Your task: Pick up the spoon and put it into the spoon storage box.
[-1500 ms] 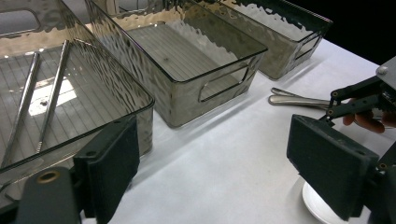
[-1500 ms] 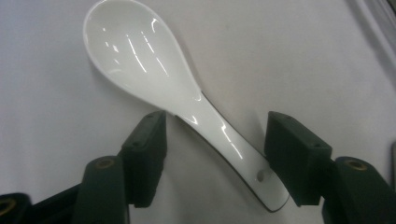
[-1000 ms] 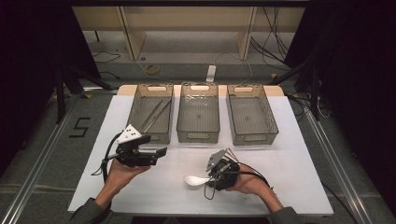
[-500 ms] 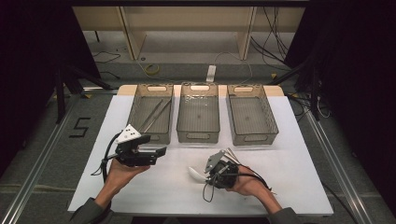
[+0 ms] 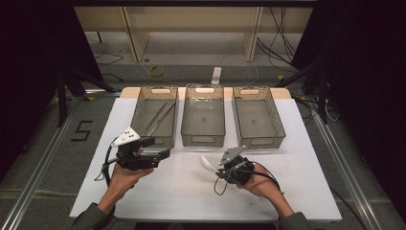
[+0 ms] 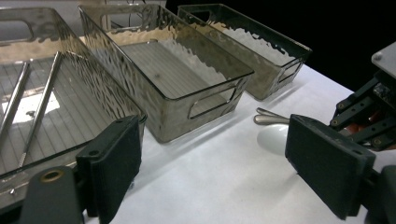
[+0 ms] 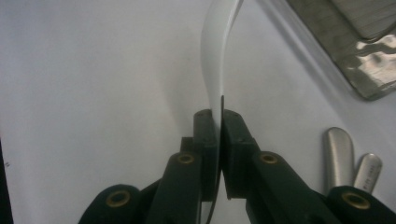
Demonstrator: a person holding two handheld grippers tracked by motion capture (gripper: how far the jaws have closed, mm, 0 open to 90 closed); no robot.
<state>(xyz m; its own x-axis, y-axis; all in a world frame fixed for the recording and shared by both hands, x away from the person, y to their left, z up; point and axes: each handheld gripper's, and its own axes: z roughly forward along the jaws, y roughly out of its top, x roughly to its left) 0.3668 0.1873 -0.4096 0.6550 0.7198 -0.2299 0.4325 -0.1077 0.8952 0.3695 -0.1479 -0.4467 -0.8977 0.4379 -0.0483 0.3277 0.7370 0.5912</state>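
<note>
White tabletop [image 5: 182, 191] in a dark room, with a grey floor around it. The right gripper [image 7: 218, 140] has its fingers clamped on the handle of a white spoon [image 7: 215, 56], whose bowl extends beyond the fingertips. The left gripper [image 6: 210, 163] has its fingers apart with nothing between them; three clear bins [image 5: 203, 139] lie beyond them.

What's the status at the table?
Right gripper shut on white spoon. Left gripper open, empty. Metal handles lie beside; bins ahead.
</note>
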